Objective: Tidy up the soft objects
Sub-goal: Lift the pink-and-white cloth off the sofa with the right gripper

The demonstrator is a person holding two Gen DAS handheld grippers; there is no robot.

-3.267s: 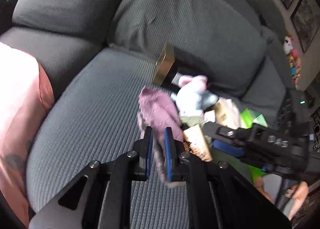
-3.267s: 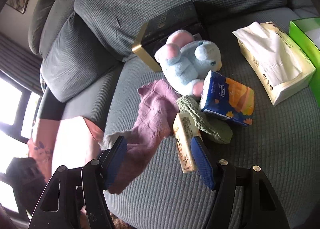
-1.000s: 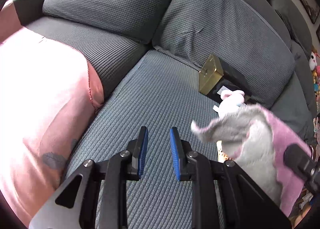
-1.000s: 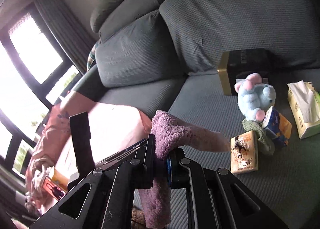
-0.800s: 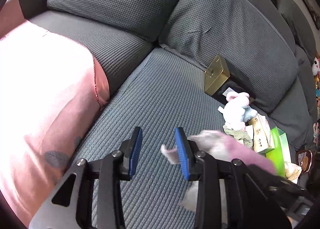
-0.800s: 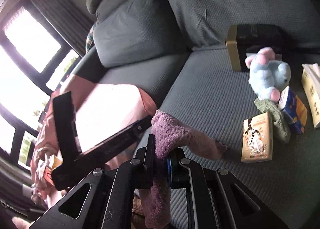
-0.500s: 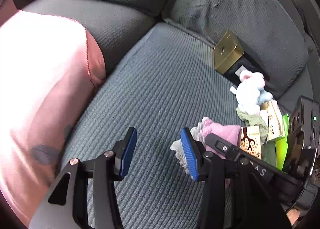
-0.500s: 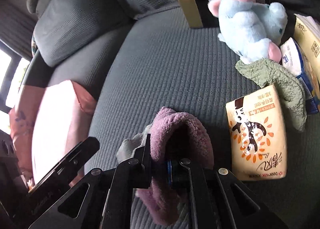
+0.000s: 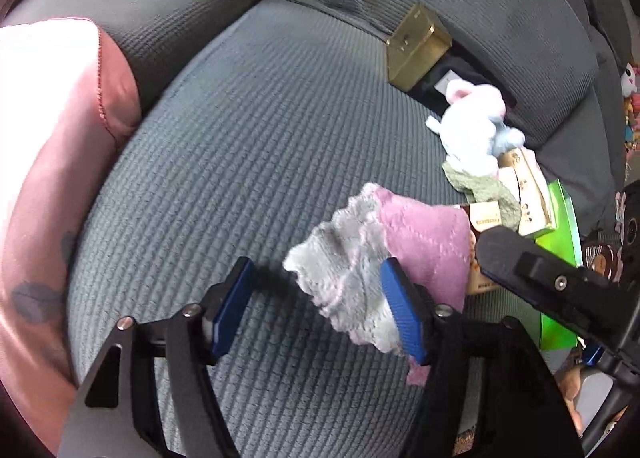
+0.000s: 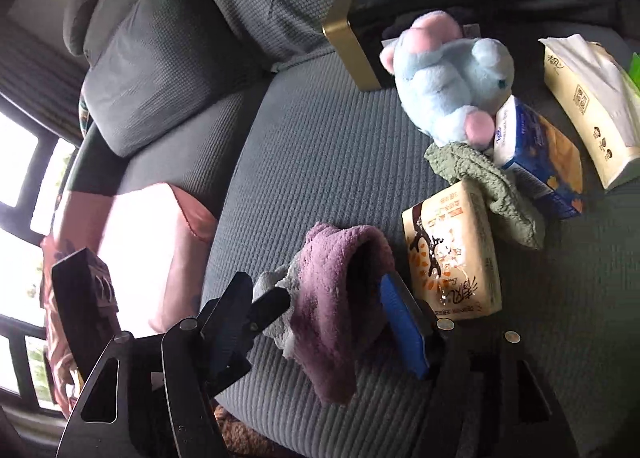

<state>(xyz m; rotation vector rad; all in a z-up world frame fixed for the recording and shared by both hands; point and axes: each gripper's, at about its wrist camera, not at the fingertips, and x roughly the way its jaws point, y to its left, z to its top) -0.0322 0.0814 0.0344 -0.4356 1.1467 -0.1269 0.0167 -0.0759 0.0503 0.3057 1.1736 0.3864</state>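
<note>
Nearest, the left gripper [image 9: 316, 308] and right gripper [image 10: 320, 322] were both opening, pads clear of the folded mauve-and-grey knitted cloth [image 10: 336, 298] lying between them on the grey ribbed sofa seat [image 9: 248, 145], apparently to leave it folded. Farther back, the pale blue plush toy [image 10: 448, 85] lay among tissue packs [image 10: 452, 254], seemingly awaiting sorting.

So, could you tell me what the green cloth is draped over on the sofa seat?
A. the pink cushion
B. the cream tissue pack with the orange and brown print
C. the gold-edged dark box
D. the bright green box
B: in the right wrist view the green cloth lies over the top corner of the printed tissue pack, just below the plush toy.
</note>
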